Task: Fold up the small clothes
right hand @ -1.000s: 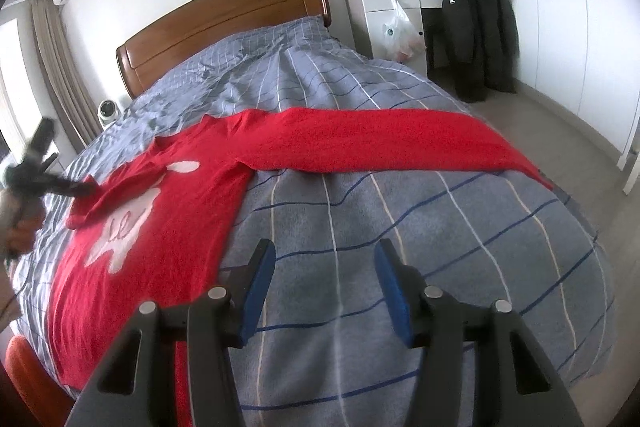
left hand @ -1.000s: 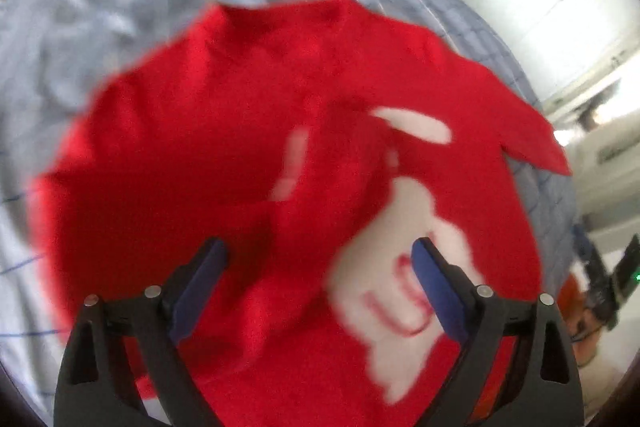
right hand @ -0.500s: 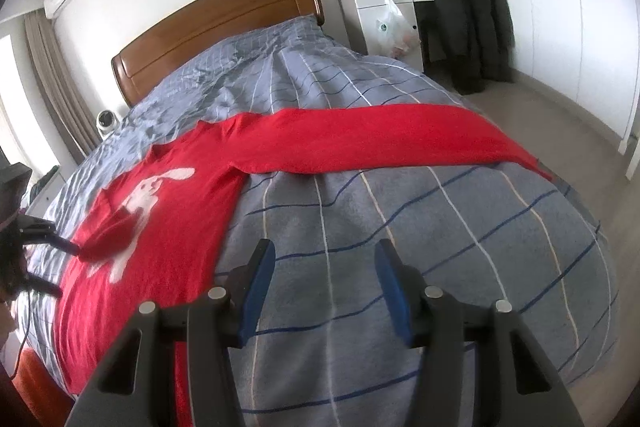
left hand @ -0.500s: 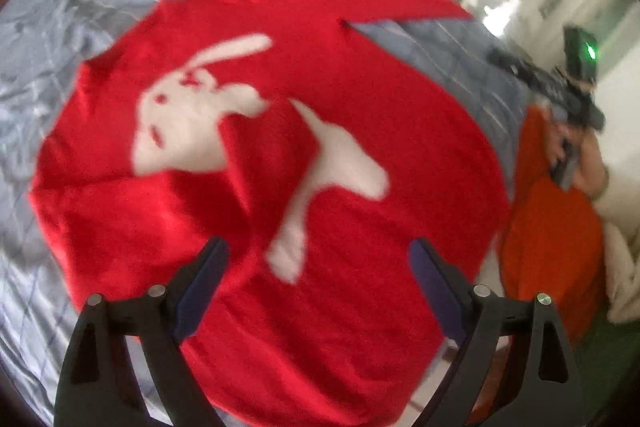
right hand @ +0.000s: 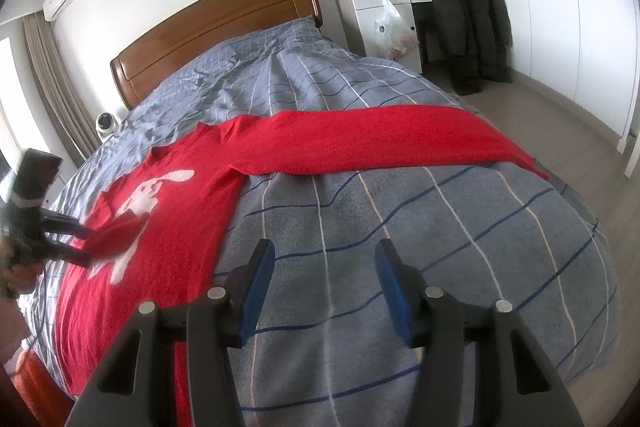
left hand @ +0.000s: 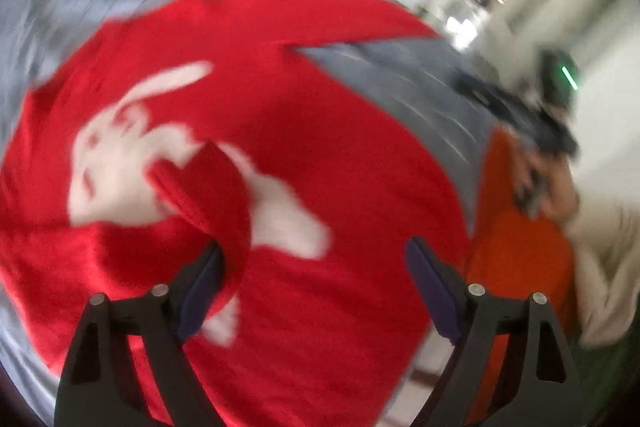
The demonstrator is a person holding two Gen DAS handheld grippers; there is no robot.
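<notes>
Red knit sweater (right hand: 176,223) w/ a white rabbit on the chest lies flat, front up, on the grey checked duvet (right hand: 400,247) near the bed's foot. One sleeve (right hand: 380,143) is stretched straight out across the cover toward the wardrobe side; the other sleeve (left hand: 208,199) is already folded in over the rabbit.

Left gripper (left hand: 316,287) hangs over the sweater's lower body, jaws wide apart and just easing slightly inward, nothing pinched. The folded sleeve's end sits right by the left pad, touching or not I can't tell bc of blur. Right gripper (right hand: 324,291) hovers over bare duvet beside the sweater's edge, jaws roughly half apart, empty.

Judgement: one sleeve done, the long one not yet.

Risks from here:
- folded sleeve looks loosely laid; if the left pad brushes it on the way out it prob slides back off the chest
- knit is soft & stretchy, so pinching the outstretched sleeve too near the cuff would drag it crooked or bunch it
- grabbing too deep could catch the duvet along w/ the sleeve & rumple the base
- cuff end lies close to the bed edge & could slip over it
</notes>
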